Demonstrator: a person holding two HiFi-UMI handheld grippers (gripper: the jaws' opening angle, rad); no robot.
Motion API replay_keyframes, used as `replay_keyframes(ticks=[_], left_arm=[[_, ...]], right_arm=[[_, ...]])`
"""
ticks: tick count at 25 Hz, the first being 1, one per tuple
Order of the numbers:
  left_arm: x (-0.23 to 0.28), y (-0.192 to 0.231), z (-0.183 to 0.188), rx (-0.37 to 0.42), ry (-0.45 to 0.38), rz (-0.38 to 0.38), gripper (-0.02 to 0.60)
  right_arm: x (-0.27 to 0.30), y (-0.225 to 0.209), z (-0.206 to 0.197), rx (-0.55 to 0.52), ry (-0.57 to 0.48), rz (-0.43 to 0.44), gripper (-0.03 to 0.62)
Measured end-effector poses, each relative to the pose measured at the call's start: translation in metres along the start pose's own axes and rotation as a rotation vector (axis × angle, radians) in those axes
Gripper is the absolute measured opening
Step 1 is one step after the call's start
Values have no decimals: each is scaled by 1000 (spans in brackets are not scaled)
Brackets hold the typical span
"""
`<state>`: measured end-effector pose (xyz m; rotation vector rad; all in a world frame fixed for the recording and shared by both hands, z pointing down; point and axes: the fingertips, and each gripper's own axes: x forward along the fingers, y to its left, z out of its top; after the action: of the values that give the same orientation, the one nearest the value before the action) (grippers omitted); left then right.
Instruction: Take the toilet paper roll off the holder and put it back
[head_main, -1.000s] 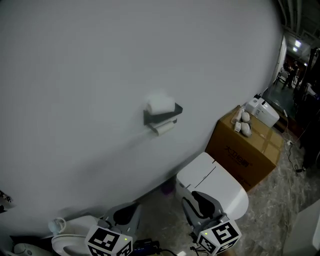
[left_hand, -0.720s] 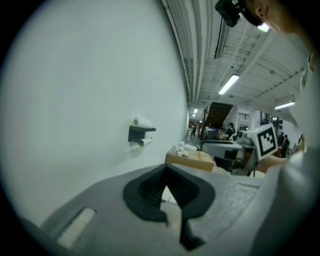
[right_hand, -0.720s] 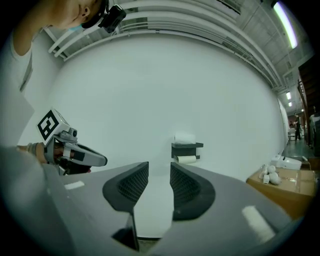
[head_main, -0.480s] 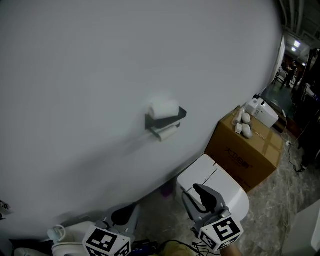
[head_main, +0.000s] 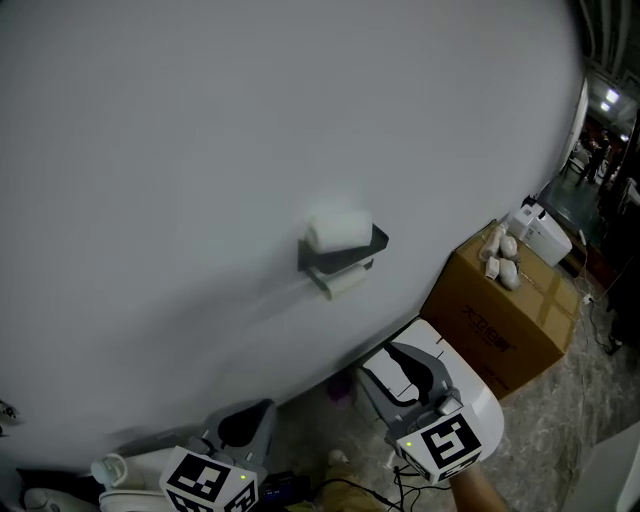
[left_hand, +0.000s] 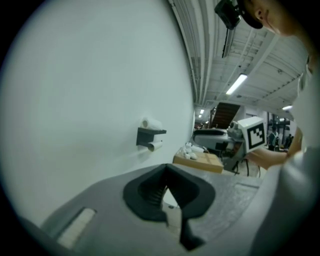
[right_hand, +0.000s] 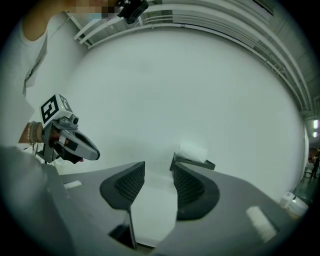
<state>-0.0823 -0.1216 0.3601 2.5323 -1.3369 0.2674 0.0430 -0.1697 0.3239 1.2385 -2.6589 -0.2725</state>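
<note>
A dark wall holder (head_main: 342, 256) hangs on the white wall. One white toilet paper roll (head_main: 338, 231) lies on its top shelf, and a second roll (head_main: 347, 282) hangs under it. My right gripper (head_main: 386, 364) is below and right of the holder, well short of it; its jaws are opening with nothing between them. In the right gripper view the gripper (right_hand: 159, 172) points at the holder (right_hand: 195, 162) and the top roll (right_hand: 193, 149). My left gripper (head_main: 243, 424) stays low at the left, shut and empty. The left gripper view shows it (left_hand: 165, 168) far from the holder (left_hand: 149, 134).
A white toilet (head_main: 472, 392) stands under my right gripper. A cardboard box (head_main: 505, 320) to its right carries small white items (head_main: 503, 249) and a white device (head_main: 545, 231). White objects (head_main: 125, 470) lie at the bottom left, near the wall's foot.
My right gripper has risen toward the wall and its jaws have spread wider. The left gripper has hardly moved. The holder sits a little lower and further right in the head view.
</note>
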Motion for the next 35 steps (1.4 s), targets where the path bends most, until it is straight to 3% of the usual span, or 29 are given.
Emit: replay_keyframes(ticks=[5,16,35], left_arm=[[22,14,13,-13,-14,42,-3],[62,42,31,-53,-32,158,-3],[107,70,43,-111,-80,300,-3]], right_arm=[[32,-29,6,-45,15,34,170],[103,-96,18,-213,3,119,236],[188,-126,4,-626,61,346,270]])
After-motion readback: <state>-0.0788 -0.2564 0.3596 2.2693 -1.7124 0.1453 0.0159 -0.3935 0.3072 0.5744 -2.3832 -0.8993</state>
